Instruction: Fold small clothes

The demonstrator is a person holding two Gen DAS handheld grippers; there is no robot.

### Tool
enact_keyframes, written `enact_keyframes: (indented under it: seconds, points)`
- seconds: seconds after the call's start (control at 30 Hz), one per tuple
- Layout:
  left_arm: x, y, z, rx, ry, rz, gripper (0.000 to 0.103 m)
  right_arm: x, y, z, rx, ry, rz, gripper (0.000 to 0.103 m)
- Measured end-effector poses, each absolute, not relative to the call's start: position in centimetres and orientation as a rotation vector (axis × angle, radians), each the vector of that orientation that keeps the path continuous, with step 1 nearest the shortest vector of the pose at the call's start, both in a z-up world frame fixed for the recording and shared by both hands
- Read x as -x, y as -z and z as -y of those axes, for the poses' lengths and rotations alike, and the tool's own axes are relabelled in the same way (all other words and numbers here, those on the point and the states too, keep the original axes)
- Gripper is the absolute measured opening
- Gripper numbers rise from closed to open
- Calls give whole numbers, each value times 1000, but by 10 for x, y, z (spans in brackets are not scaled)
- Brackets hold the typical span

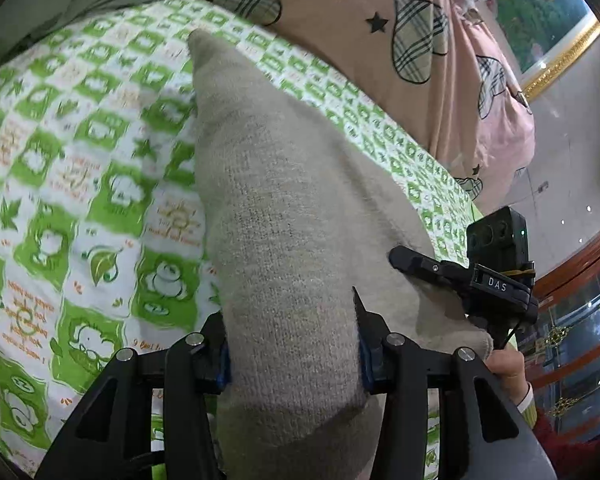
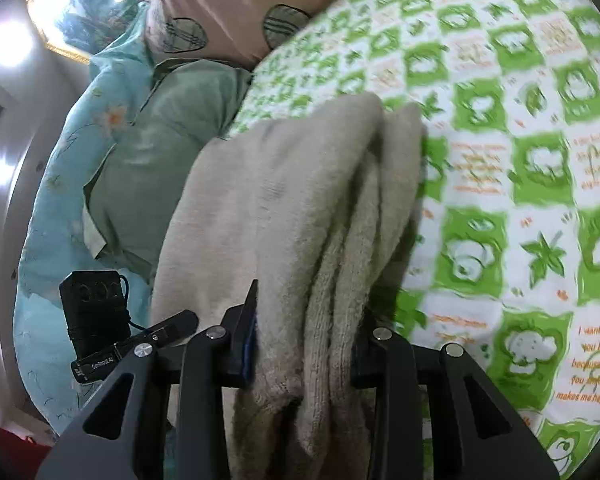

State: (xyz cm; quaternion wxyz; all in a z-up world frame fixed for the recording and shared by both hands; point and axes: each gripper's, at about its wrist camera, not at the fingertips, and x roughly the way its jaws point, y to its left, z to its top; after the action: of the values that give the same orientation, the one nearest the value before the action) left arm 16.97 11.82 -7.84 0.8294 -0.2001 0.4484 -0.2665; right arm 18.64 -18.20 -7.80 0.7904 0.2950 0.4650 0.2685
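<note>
A beige knitted garment [image 1: 284, 216] is seen clamped between the fingers of the left gripper [image 1: 294, 344] at the bottom centre of the left wrist view, its long axis running from there up to a blunt corner in the upper middle of the frame. It is draped over a green-and-white printed bedsheet [image 1: 80, 168]. At the lower right of that view the right gripper [image 1: 416, 264] is shown touching the same cloth, beside a hand [image 1: 508, 364]; a pink patterned cover [image 1: 340, 12] fills the top. In the right wrist view the garment [image 2: 284, 200] is shown bunched in thick folds between the closed fingers of the right gripper [image 2: 304, 344], stretching toward the upper centre. Only this view shows a green shirt [image 2: 164, 152] and a turquoise floral cloth [image 2: 60, 168] at left, with the left gripper [image 2: 172, 326] at lower left.
</note>
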Motion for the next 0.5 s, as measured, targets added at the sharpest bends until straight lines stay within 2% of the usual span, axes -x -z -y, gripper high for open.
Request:
enact_keyframes:
  seconds: [0.3,0.37,0.43,0.5]
  points:
    - [-165,82,-127,456,551,-963,55,-181,77,183,-577,-520,-1009,45]
    - [-160,77,-130,463,544,-954,56,-180,71,183,-554,-502,-1007,49]
    - [-154,72,-139,460,536,-938,57,-176,65,189,-536,-477,-998,58]
    - [-150,66,-146,455,529,-922,58,-171,54,198,-519,-445,-973,60]
